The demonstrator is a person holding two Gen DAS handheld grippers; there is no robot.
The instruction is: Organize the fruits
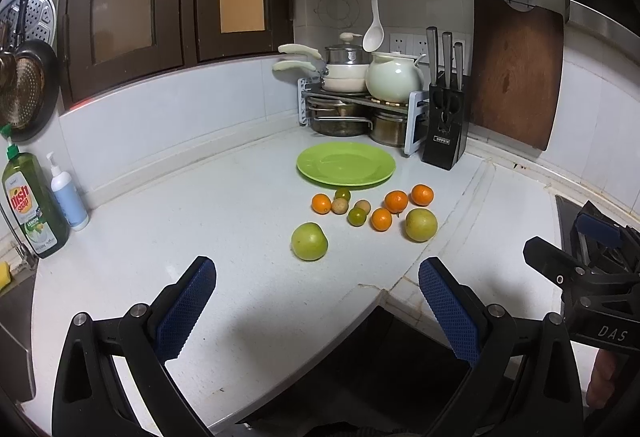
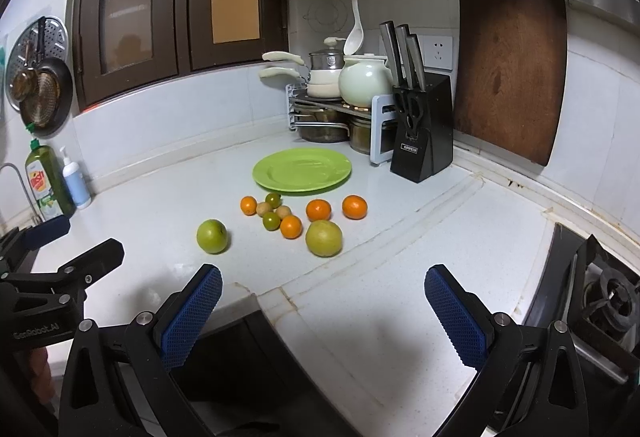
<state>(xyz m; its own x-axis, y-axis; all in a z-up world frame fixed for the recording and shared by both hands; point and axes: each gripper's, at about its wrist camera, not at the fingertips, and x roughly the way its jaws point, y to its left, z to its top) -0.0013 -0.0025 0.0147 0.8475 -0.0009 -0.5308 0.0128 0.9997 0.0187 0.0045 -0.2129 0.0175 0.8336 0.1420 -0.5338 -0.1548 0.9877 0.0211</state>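
White counter [image 1: 224,205], small oranges [image 1: 396,201] and green fruits [image 1: 309,241] near plate [image 1: 346,164]; both claws spread, nothing held.

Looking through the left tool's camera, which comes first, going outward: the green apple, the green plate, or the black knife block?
1. Green apple: nearest the left tool, on the counter ahead of it.
2. Green plate: farther back, beyond the small fruits.
3. Knife block: farthest, by the back wall, to the right.
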